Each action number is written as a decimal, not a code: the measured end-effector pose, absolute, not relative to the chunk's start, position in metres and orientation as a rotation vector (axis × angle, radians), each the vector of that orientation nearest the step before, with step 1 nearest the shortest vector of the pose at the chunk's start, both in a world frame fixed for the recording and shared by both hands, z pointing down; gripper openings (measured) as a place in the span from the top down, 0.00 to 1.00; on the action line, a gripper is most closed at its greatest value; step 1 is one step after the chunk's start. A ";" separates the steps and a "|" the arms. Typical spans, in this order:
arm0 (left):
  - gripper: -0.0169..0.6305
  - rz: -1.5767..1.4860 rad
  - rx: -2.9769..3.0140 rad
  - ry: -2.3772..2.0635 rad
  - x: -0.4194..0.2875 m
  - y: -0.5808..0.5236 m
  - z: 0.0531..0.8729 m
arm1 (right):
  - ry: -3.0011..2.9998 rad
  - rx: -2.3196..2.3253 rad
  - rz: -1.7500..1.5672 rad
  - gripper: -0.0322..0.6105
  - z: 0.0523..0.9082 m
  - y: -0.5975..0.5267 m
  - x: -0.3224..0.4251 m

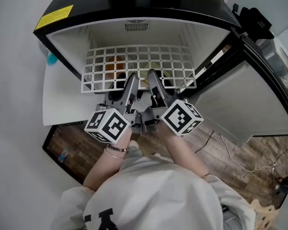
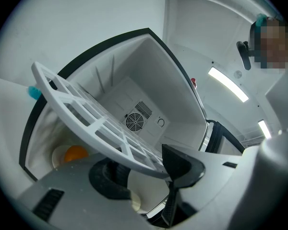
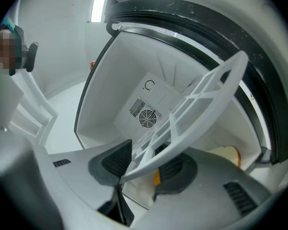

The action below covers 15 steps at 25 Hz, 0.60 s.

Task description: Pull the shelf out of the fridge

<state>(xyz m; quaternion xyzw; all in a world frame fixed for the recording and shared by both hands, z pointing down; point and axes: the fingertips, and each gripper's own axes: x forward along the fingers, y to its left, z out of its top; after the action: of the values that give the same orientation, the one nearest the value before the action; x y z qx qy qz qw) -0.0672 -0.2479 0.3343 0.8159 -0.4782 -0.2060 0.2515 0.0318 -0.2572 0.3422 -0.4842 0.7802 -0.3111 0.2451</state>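
Note:
The white grid shelf (image 1: pixel 139 61) sticks partway out of the small open fridge (image 1: pixel 134 28), its front edge over the floor. My left gripper (image 1: pixel 130 80) and right gripper (image 1: pixel 153 78) sit side by side at the middle of that front edge. In the left gripper view the shelf (image 2: pixel 86 114) slants across, and its rim is pinched between the dark pads (image 2: pixel 180 164) of the left gripper (image 2: pixel 144 169). In the right gripper view the shelf (image 3: pixel 197 99) rim likewise lies clamped in the right gripper (image 3: pixel 146 164).
The fridge door (image 1: pixel 245 95) hangs open at the right. An orange item (image 2: pixel 76 152) on a plate lies below the shelf. A round fan vent (image 2: pixel 133 122) marks the back wall. A white panel (image 1: pixel 62 95) stands left of the fridge, and a cable (image 1: pixel 230 152) runs over the wooden floor.

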 end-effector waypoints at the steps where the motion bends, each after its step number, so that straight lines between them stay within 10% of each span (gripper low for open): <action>1: 0.66 -0.558 2.220 -1.300 -0.067 -0.247 0.334 | 2.125 -1.320 -0.851 0.69 0.342 -0.256 0.032; 15: 0.67 -0.555 2.222 -1.287 -0.067 -0.237 0.336 | 2.099 -1.314 -0.859 0.70 0.344 -0.246 0.033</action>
<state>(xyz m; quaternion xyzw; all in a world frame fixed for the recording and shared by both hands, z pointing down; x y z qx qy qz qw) -0.0668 -0.2368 0.3364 0.8180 -0.4738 -0.2041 0.2543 0.0326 -0.2461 0.3437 -0.4844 0.7738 -0.3168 0.2572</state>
